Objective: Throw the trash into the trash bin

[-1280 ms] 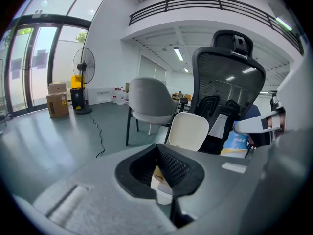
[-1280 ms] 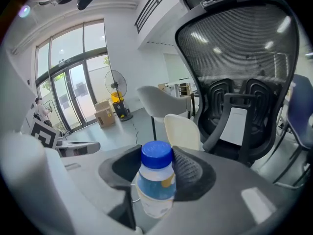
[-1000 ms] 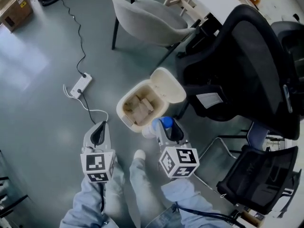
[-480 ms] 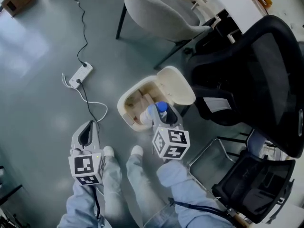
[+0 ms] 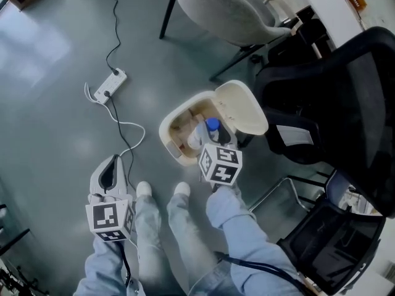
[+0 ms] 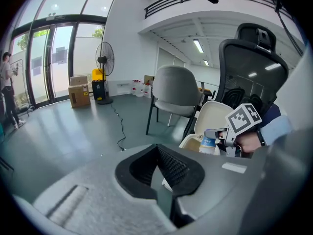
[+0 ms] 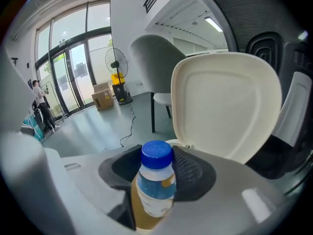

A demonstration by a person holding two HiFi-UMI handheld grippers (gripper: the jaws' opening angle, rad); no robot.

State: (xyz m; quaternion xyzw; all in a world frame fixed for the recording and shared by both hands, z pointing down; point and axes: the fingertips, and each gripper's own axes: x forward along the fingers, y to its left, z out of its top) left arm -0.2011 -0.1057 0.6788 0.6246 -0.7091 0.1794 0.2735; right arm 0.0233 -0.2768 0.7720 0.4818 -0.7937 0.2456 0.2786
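I've got grey floor [image 5: 55,103] filling most of the head view, and the black chair [image 5: 345,103] bulks up on the right with the grey chair [image 5: 222,8] above it at the top edge. Between them, close to the black chair's base, sits the cream bin [image 5: 168,142]. Its lid [image 5: 244,106] is tipped right back and there are brownish scraps lying inside. My right gripper [image 5: 213,139] is reaching in over the bin's mouth, marker cube towards me. In the right gripper view its jaws are clamped on either side of the bottle [image 7: 155,190], the pads pressing on it just below the blue cap, and the open lid fills the frame right behind. From the head view the bottle [image 5: 207,131] hangs over the opening, inside the rim line, cap end towards the lid. My left gripper [image 5: 110,172] is well off to the left, low over bare floor beside my shoe. In its own view the left gripper [image 6: 159,173] has its jaws drawn together with nothing between them. Smallest bits now: the white power strip [image 5: 110,85] lies on the floor up left, and its cable [image 5: 126,131] curls down towards my left side.
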